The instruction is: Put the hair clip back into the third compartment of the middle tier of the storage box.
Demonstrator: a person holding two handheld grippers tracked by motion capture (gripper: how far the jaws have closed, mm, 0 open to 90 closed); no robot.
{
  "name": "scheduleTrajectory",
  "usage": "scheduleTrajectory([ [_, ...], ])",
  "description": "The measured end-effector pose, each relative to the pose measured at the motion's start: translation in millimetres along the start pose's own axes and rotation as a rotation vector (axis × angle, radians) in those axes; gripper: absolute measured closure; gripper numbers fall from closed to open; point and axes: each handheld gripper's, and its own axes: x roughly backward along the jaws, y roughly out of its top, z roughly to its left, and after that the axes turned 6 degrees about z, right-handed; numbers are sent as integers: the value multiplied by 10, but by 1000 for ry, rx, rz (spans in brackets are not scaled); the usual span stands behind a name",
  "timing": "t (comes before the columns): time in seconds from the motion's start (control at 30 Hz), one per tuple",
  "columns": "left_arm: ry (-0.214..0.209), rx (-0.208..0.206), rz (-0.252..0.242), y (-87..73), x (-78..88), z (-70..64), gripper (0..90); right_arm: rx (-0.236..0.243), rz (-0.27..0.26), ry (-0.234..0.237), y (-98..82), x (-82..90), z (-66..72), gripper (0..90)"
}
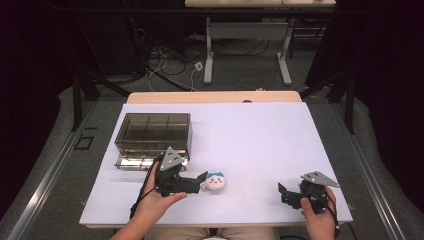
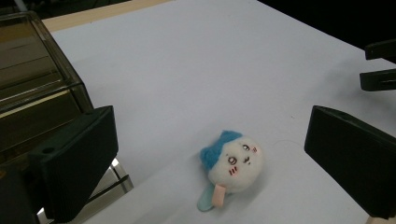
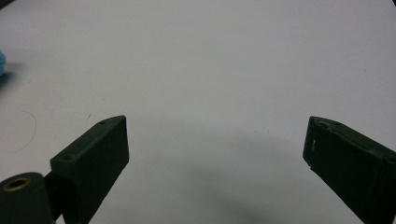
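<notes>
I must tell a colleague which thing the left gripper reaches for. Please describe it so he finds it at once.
Start at the smoky transparent box on the white table's left side. Just in front of it, by the open left gripper, lies a small round plush toy. Its cream face with blue ears is the table's sole soft, coloured thing.

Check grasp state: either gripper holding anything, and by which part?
Nothing held. Left gripper is open around the plush toy without touching it; right gripper is open over bare table.

Spread claw [image 3: 215, 154] (over white table [image 3: 210, 56])
</notes>
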Motion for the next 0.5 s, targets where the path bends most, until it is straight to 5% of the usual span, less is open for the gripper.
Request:
scheduleTrajectory([
  [0.5,-25,23,9,63,-240,-79,41,6,1,2,-2,5,2,67],
])
